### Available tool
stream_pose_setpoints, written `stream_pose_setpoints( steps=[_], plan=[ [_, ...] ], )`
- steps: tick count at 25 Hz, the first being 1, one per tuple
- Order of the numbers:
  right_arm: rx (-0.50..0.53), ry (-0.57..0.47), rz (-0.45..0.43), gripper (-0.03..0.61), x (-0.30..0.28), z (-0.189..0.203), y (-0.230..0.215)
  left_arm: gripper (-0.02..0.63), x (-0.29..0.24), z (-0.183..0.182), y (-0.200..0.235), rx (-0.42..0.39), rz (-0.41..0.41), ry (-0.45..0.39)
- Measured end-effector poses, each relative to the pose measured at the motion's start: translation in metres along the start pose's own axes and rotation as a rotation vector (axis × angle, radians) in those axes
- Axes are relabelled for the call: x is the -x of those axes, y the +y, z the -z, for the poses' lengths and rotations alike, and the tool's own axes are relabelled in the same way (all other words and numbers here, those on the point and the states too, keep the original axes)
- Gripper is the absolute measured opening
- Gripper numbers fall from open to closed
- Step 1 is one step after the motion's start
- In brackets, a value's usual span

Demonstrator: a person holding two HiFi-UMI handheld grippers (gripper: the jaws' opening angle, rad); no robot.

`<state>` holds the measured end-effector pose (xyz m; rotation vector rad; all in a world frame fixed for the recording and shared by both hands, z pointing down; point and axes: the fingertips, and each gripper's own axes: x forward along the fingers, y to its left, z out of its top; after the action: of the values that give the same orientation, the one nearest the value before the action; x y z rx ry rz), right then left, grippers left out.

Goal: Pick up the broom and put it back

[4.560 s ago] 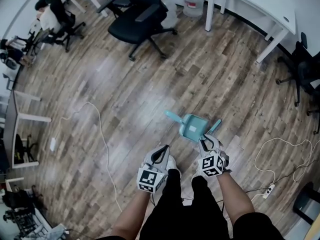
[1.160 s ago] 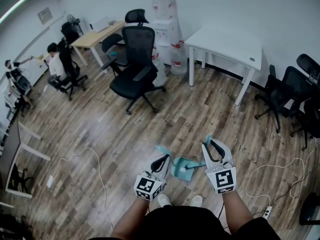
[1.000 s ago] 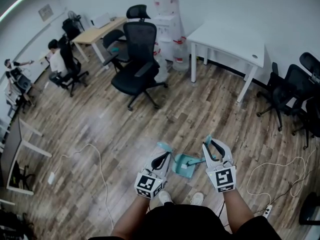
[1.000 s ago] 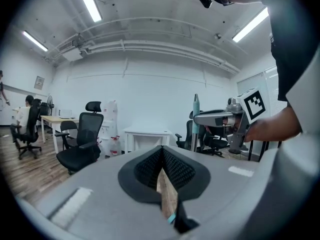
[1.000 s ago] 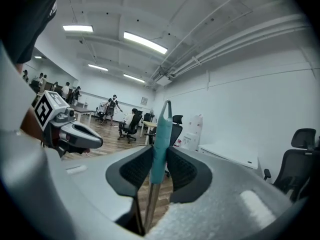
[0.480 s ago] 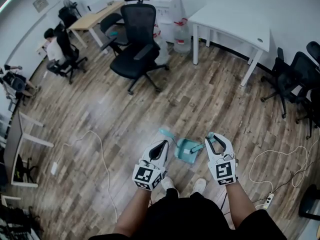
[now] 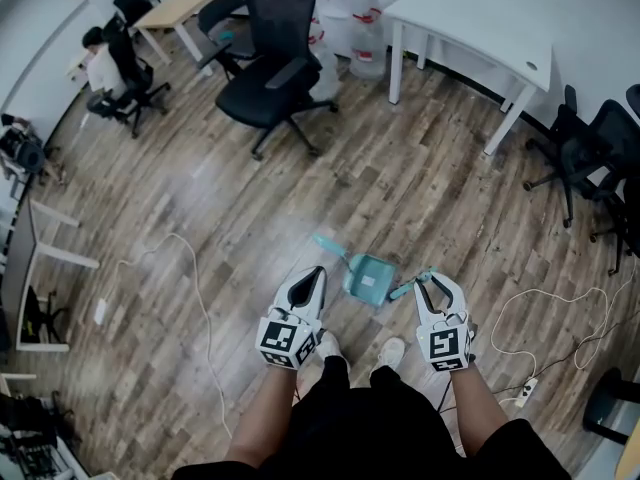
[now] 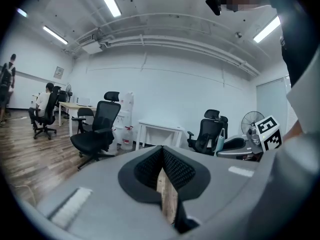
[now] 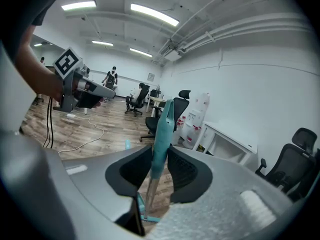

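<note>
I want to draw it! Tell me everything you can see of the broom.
The broom has a long teal handle, plastic by its look, above a thin silvery shaft. It stands almost upright, leaning slightly, clamped between the right gripper's pads. Its lower end goes down toward the wooden floor; its bristles cannot be made out.

No readable text; jug labels (image 7: 366,16) seemingly printed, unreadable.

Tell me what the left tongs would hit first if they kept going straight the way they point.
Nothing close: the left tongs point over wooden floor. The white table by the wall looks first in line, though depth is unclear.
</note>
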<state>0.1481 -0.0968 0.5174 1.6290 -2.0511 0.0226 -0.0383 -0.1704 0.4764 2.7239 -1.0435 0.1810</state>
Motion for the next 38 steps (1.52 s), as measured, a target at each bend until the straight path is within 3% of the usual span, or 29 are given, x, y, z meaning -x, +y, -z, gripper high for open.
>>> stream_pose_setpoints(
  steps=[14,25,31,38],
  plan=[
    [-0.035,0.171,-0.02,0.103,0.004,0.078,0.011,0.015,0.004,0.061,-0.008,0.042,-0.004,0.114],
    [-0.06,0.286,-0.031,0.103,0.001,0.126,0.023,0.015,0.031,0.11,0.022,0.078,-0.096,0.204],
    [-0.011,0.329,-0.045,0.103,-0.002,0.137,0.032,0.015,0.038,0.137,0.014,0.113,-0.08,0.264],
    [0.029,0.366,-0.107,0.098,-0.031,0.164,0.057,0.015,0.04,0.15,0.009,0.132,-0.08,0.278]
  ],
)
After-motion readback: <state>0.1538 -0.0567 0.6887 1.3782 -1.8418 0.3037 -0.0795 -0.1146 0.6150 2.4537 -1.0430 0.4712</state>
